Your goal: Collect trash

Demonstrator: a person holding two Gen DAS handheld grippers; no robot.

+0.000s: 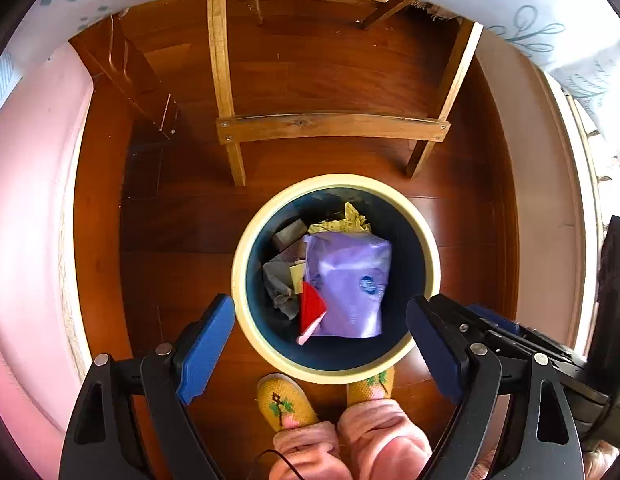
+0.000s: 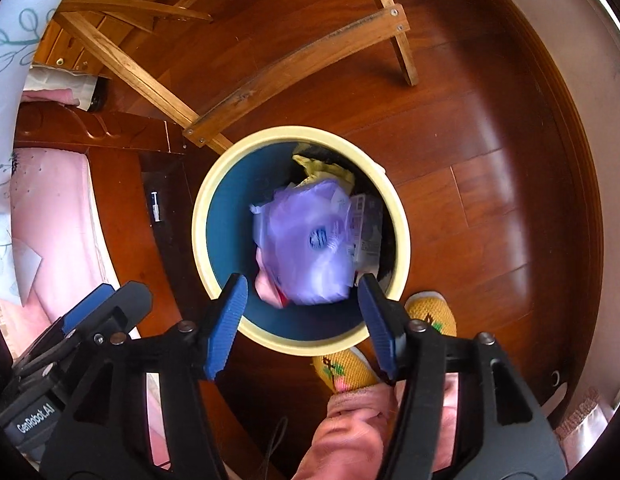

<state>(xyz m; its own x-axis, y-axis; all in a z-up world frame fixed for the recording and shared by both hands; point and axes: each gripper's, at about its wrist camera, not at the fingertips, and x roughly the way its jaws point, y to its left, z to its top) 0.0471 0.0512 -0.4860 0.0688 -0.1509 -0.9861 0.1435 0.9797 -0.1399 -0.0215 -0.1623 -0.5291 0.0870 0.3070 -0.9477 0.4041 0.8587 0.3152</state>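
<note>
A round bin with a cream rim and dark blue inside stands on the wooden floor. In it lie a purple plastic pack, a red card, grey crumpled paper and a yellow wrapper. My left gripper points straight down over the bin, jaws wide apart and holding nothing. The right wrist view shows the bin rim with the purple pack blurred inside it, beside a printed clear packet. My right gripper hangs above the bin's near side, open, its pads clear of the pack.
A wooden chair frame stands just beyond the bin. The person's feet in yellow knitted slippers touch the bin's near side. Pink bedding runs along the left, and a pale wall along the right.
</note>
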